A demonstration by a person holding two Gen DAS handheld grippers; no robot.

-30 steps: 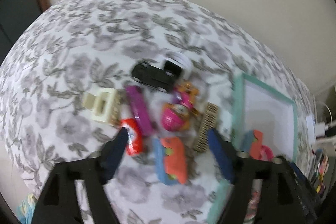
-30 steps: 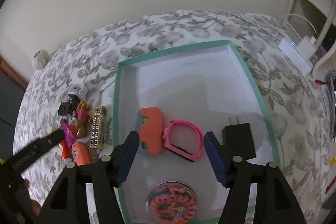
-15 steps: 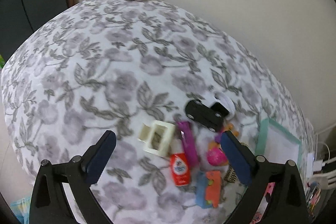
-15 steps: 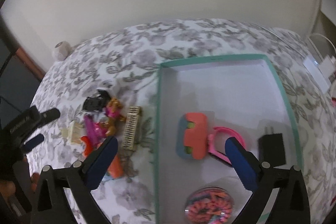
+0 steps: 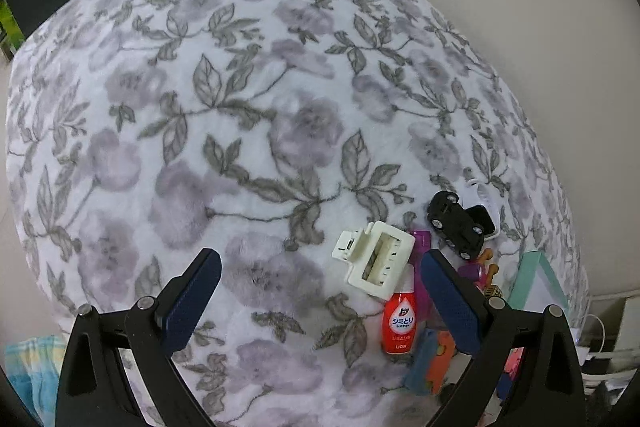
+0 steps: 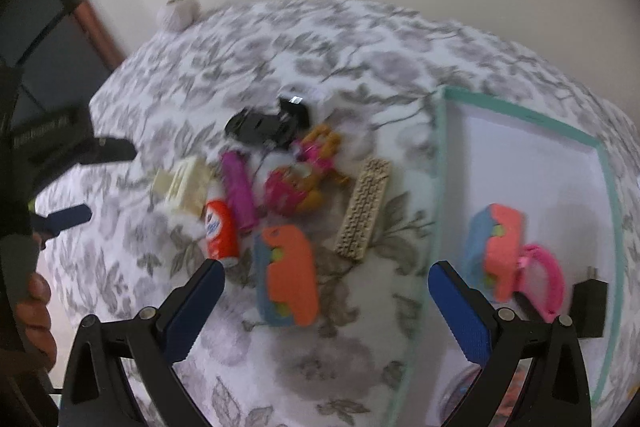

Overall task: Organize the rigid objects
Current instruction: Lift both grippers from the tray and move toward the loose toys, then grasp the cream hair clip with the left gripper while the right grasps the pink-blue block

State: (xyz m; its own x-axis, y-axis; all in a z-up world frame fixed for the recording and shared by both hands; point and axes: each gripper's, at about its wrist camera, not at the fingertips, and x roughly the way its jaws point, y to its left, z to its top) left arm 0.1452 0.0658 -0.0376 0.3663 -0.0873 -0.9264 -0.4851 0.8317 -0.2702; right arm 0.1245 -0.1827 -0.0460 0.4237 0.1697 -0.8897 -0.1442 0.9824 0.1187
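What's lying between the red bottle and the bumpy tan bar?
In the right wrist view, the orange-and-blue toy car lies between the red bottle and the tan bar, slightly nearer the camera; the purple piece is there too.

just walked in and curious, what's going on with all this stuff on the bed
A person holds a gripper in each hand; both the left gripper and right gripper are open and empty. Small toys and bottles lie piled on the floral blanket, beside a teal-rimmed tray that already holds a few items.
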